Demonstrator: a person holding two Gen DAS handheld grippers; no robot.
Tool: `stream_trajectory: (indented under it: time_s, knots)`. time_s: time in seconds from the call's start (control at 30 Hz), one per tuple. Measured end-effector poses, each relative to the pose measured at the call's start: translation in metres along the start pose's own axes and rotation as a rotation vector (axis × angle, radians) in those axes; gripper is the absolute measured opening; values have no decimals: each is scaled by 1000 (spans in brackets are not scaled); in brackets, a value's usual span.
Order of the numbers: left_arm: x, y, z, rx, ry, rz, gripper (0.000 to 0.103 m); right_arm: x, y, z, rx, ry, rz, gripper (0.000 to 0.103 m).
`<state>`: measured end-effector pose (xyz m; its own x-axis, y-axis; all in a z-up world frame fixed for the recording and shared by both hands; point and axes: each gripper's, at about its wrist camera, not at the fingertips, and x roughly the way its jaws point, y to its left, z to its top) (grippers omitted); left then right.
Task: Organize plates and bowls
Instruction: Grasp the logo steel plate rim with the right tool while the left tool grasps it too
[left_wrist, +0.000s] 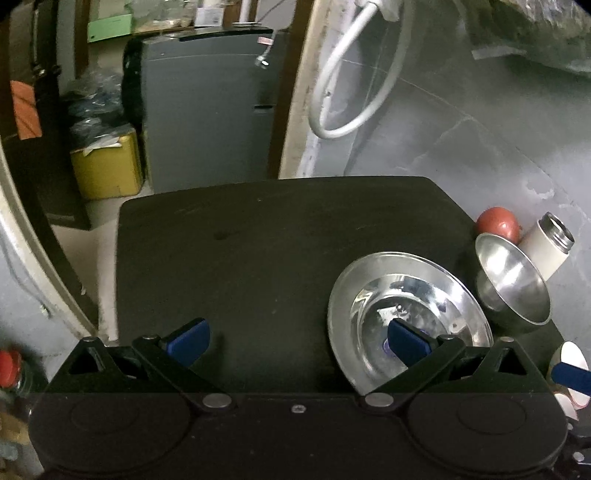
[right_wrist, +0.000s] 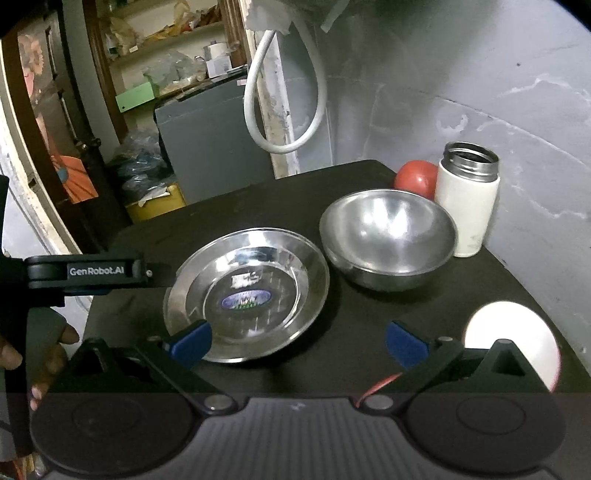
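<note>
A shiny steel plate (right_wrist: 247, 291) with a sticker in its middle lies on the black table (right_wrist: 351, 350). A steel bowl (right_wrist: 388, 240) stands upright just to its right. My right gripper (right_wrist: 299, 344) is open, and its left pad (right_wrist: 192, 343) sits at the plate's near rim. In the left wrist view my left gripper (left_wrist: 298, 341) is open. Its right pad (left_wrist: 408, 343) hangs over the plate (left_wrist: 406, 295), with the bowl (left_wrist: 513, 280) beyond. From the right wrist the left gripper (right_wrist: 162, 278) shows side-on at the plate's left rim. A white dish (right_wrist: 513, 332) lies at the near right.
A white flask (right_wrist: 467, 199) with an open steel mouth and a red round object (right_wrist: 415, 177) stand behind the bowl by the grey wall. A white hose (right_wrist: 280, 110) hangs on the wall. A person's hand (right_wrist: 44, 354) holds the left gripper. A grey cabinet (left_wrist: 207, 122) and a yellow box (left_wrist: 107, 166) stand beyond the table.
</note>
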<state>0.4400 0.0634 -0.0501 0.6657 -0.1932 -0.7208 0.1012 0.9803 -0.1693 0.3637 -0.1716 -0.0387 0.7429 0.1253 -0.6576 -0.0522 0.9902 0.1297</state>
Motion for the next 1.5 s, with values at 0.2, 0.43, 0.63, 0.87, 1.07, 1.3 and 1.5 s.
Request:
stream_trajectory:
  time_s: [0.2,0.43,0.63,0.87,1.07,1.3,1.5]
  knots:
    - [18,-7,4,19,18,-5,102,20,3,5,-12,18,-20,102]
    - [21,-11,2,-2,12,-32,101,37,6,8,-18,46,-36,93]
    - [21,-15,1,7,1,-60,89,44,10,10,-30,65,-32,83]
    - [22,-16,2,2,16,-75,74,49,10,11,-35,79,-30,69]
    - [25,-17,1,10,40,-89,45,54,9,10,-25,101,-24,55]
    - [26,-14,-1,3,62,-92,20,55,5,12,-10,128,-19,37]
    - [24,-13,-4,9,60,-99,20,56,0,14,10,125,-12,32]
